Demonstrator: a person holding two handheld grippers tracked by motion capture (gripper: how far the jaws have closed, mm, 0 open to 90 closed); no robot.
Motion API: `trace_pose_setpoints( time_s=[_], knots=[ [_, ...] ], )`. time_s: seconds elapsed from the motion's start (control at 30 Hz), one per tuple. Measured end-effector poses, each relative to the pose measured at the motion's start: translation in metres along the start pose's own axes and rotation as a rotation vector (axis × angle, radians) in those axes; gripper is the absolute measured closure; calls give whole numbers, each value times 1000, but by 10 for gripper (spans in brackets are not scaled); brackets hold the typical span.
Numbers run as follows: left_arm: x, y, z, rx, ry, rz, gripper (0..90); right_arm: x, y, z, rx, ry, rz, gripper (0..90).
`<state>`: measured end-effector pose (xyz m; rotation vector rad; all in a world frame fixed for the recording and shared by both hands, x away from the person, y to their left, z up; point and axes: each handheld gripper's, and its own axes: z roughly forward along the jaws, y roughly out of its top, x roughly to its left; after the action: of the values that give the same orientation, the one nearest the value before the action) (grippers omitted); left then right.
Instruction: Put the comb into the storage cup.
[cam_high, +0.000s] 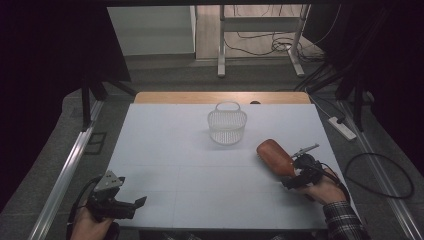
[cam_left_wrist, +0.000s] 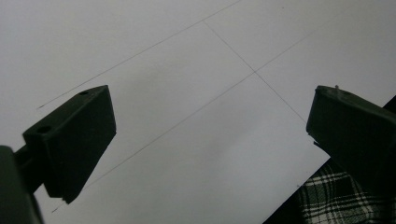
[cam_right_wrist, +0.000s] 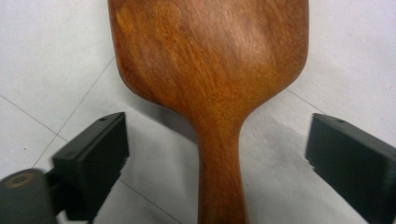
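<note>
A wooden hairbrush lies on the white tabletop at its right side, back up, with a hint of bristles at its far-left edge in the high view. Its long axis runs diagonally: the broad head points away from the person and toward the left, toward the basket, while the narrow handle points back toward the right tool. In the right gripper view the handle runs up the middle between the two black jaws, which stand wide on either side without touching it. No brand or writing can be read on the wood.

A white wire basket with a loop handle stands upright near the far middle of the tabletop, well apart from the hairbrush; nothing can be seen inside it.

The left tool rests at the near left corner, jaws wide apart over bare tabletop, holding nothing. A plaid sleeve shows beside its jaw.
</note>
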<state>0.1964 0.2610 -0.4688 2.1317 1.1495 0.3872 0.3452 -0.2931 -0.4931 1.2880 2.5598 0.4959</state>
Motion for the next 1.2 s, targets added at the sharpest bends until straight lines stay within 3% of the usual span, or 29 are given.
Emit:
trace_pose_setpoints(
  time_s=[0.13,0.17,0.2,0.23,0.5,0.67,0.87,1.13,1.2],
  knots=[
    [0,0,0,1,1,1,23,-1,0,-1,-3,6,0,189],
    [0,0,0,0,1,1,23,-2,0,-2,-3,7,-4,251],
    [0,0,0,0,1,1,23,-2,0,-2,-3,7,-4,251],
    [0,0,0,0,1,2,23,-2,0,-3,-3,13,-6,331],
    [-1,0,0,2,-1,6,24,-2,1,-3,19,37,-29,540],
    [-1,0,1,4,0,9,25,0,1,-3,29,18,-59,657],
    [-2,0,1,7,1,13,26,-2,0,-4,31,25,-55,697],
    [-1,0,0,2,-1,11,26,-5,-3,-6,10,76,14,718],
    [-1,0,0,0,-1,10,25,-5,-4,-6,-1,77,12,718]
  ],
)
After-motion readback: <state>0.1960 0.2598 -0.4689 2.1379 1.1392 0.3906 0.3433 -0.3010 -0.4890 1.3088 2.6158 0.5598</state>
